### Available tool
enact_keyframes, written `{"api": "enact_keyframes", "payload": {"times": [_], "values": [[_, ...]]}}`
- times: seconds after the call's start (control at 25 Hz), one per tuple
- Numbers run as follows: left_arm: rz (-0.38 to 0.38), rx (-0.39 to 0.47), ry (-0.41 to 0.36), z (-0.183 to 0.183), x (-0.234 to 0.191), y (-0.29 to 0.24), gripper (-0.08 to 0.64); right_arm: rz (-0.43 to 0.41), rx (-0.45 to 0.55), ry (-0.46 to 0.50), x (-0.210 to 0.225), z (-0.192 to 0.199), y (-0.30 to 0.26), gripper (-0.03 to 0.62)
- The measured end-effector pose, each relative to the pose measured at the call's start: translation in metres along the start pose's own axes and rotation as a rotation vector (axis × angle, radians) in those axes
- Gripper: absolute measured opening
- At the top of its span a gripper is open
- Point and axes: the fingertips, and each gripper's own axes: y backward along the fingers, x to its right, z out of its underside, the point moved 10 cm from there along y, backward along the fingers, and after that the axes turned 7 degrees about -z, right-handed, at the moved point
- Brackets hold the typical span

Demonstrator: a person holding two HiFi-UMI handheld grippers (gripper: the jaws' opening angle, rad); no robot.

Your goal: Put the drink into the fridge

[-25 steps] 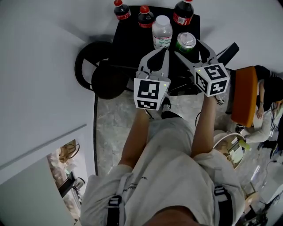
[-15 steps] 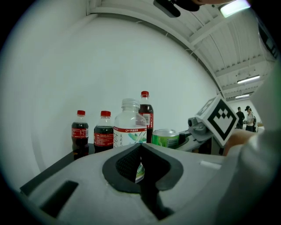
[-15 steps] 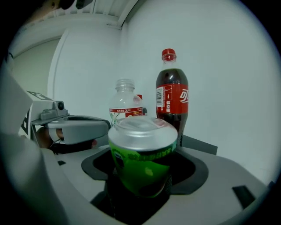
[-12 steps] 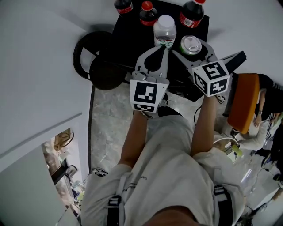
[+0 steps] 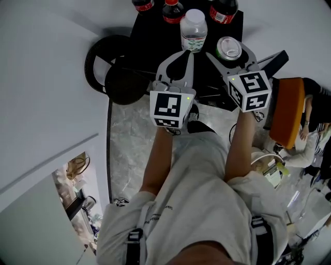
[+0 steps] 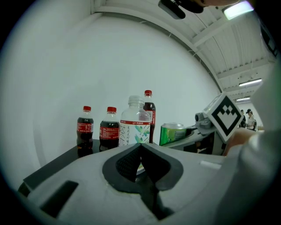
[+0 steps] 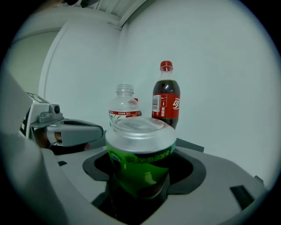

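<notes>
Head view first, looking steeply down. A black table (image 5: 150,36) is seen at the top edge, with 3 cola bottles (image 5: 223,11) cut off by the frame along its far side. A clear water bottle (image 5: 194,27) with a white cap is stood just in front of them. The drink, a green can (image 5: 229,46), is found just right of the water bottle, and it's bracketed by the right gripper (image 5: 228,52), with 1 jaw on each side. The left gripper (image 5: 189,52) is held just beside it, tips brought together and pointed at the water bottle. No fridge is shown in any view.

Left gripper view: the jaws are seen closed on each other, the dark pads (image 6: 127,165) meeting in the middle with nothing between them. Past the tips, 2 small cola bottles are lined up on the left of the tabletop. The water bottle is dead ahead, with a taller cola bottle right behind it. The can is seen off to the right, with the right gripper's marker cube (image 6: 226,117) further right.

Right gripper view: the can is sat deep between the 2 jaws, which are spread to about its width. Its sides are met by dark padding on both sides, but it's too dark down there for an actual squeeze to be confirmed. Whether the can is resting on the table can't be told either. Behind it, the water bottle and 1 cola bottle are seen upright, and the left gripper is caught at the left edge.
</notes>
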Motion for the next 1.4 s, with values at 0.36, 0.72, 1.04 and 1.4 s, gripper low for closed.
{"api": "enact_keyframes", "payload": {"times": [0.36,0.72,1.04,1.4], "values": [[0.119,0.027,0.0,0.0,-0.014,0.033,0.009,0.203,0.086,-0.038,-0.047,-0.01,0.034,0.336],[0.194,-0.003,0.019,0.025,-0.043,0.103,0.009,0.294,0.105,-0.091,-0.132,0.003,0.052,0.336],[0.211,-0.038,0.022,0.057,-0.064,0.165,0.009,0.282,0.128,-0.114,-0.212,0.039,0.044,0.336],[0.221,-0.129,0.111,0.123,-0.077,0.194,0.009,0.227,0.087,-0.144,-0.269,0.113,0.014,0.336]]}}
